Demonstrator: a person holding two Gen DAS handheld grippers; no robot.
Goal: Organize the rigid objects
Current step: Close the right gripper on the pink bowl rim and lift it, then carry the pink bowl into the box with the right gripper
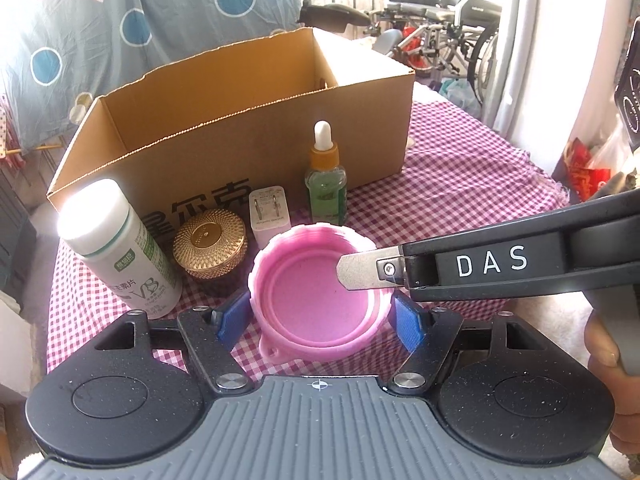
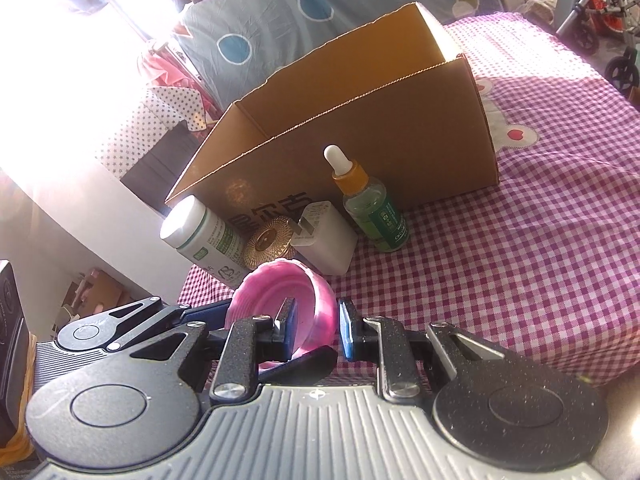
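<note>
Left wrist view: the pink cup point(image 1: 318, 296) sits between the two blue pads point(image 1: 233, 320) of the left gripper point(image 1: 320, 322), at the near edge of the table.
Pink cup: soft-looking plastic, round, with stepped rings inside, a ribbed outer wall and a small loop tab at the near rim.
Left gripper: its pads stand on both sides of the cup, close to the wall; I cannot tell if they press it.
Right gripper: in the right wrist view the right gripper point(image 2: 316, 330) has one blue pad point(image 2: 289, 318) inside the cup point(image 2: 280, 308) and the other outside, so the fingers stand apart over the cup wall; firm contact is not clear.
Gold jar point(image 1: 210, 242): round, shiny, with a fine woven pattern on the lid, just beside the cup.
White charger point(image 1: 269, 216): smooth block with metal prongs.
White bottle point(image 1: 120, 248): smooth cylinder with green label.
Dropper bottle point(image 1: 325, 178): clear with green liquid, orange collar, white rubber bulb.
Cardboard box point(image 1: 240, 128): brown corrugated, open top, rough torn edges, behind the row.
Tablecloth point(image 1: 460, 208): purple and white checked fabric.
</note>
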